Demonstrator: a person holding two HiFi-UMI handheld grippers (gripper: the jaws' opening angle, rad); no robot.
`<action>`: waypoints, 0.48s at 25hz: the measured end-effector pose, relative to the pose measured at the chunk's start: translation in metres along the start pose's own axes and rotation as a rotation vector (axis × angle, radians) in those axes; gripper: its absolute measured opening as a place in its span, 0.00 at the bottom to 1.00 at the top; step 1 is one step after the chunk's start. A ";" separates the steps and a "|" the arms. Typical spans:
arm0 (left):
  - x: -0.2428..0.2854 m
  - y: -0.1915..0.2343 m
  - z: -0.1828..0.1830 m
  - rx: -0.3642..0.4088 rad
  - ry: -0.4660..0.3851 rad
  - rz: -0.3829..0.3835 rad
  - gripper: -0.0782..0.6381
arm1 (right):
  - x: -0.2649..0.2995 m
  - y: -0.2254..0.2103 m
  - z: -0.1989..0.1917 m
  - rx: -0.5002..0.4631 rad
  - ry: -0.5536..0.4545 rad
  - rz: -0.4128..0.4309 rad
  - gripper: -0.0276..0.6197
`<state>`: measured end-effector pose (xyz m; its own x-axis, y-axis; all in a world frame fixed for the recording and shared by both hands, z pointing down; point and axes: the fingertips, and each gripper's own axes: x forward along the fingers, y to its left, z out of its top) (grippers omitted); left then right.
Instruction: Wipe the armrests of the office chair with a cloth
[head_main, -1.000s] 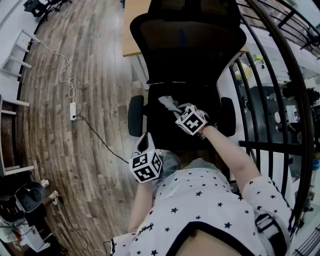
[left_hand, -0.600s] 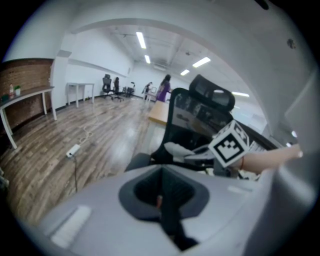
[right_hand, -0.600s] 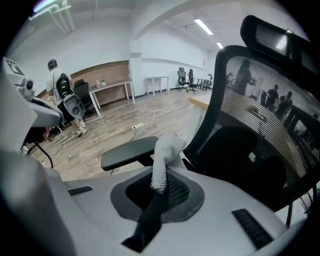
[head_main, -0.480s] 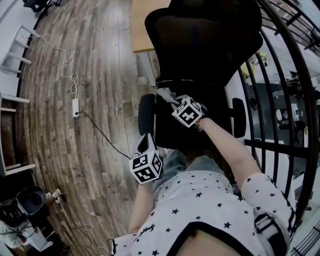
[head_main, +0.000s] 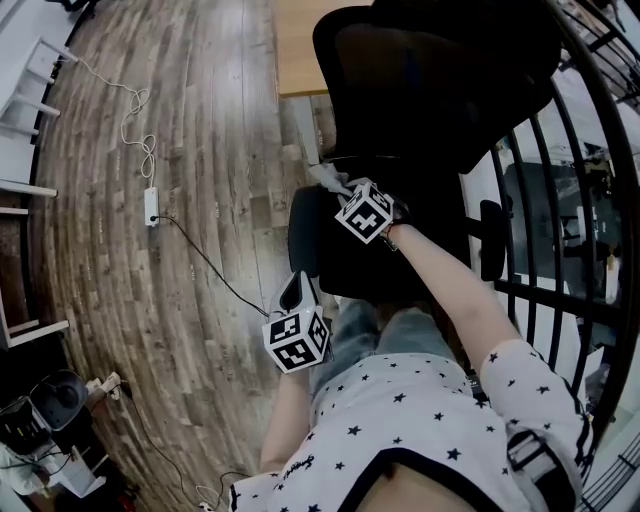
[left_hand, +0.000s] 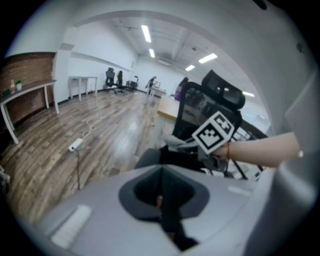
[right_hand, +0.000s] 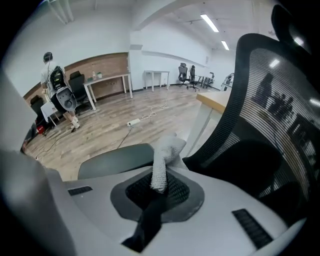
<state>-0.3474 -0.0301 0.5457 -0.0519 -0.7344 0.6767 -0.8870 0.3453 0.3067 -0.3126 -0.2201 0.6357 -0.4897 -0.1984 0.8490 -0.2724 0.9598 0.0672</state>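
A black office chair (head_main: 440, 70) stands in front of me, its left armrest (head_main: 302, 232) and right armrest (head_main: 491, 240) flanking the seat. My right gripper (head_main: 343, 192) is shut on a pale grey cloth (head_main: 328, 178), just above the rear end of the left armrest. In the right gripper view the cloth (right_hand: 165, 159) sticks up from the closed jaws over the armrest pad (right_hand: 116, 160). My left gripper (head_main: 291, 291) hangs lower, beside the chair's front left corner, shut with nothing in it (left_hand: 162, 192).
A white power strip (head_main: 150, 207) with trailing cables lies on the wooden floor at left. A wooden desk (head_main: 300, 45) stands behind the chair. Black railing bars (head_main: 565, 210) run close along the right. Dark equipment (head_main: 45, 405) sits at lower left.
My right gripper has carried the cloth leftward from over the seat to the left armrest. The left gripper has stayed put.
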 end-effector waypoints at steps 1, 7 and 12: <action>0.003 0.001 -0.001 -0.003 0.003 0.004 0.12 | 0.006 -0.002 0.001 0.003 0.002 -0.001 0.09; 0.015 0.012 -0.004 -0.027 0.020 0.013 0.12 | 0.035 -0.010 0.013 -0.018 0.009 -0.016 0.09; 0.021 0.018 -0.010 -0.045 0.032 0.023 0.12 | 0.054 -0.005 0.014 -0.043 0.035 -0.004 0.09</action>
<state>-0.3599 -0.0339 0.5721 -0.0565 -0.7070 0.7050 -0.8643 0.3881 0.3199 -0.3495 -0.2380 0.6742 -0.4588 -0.1958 0.8667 -0.2384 0.9668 0.0922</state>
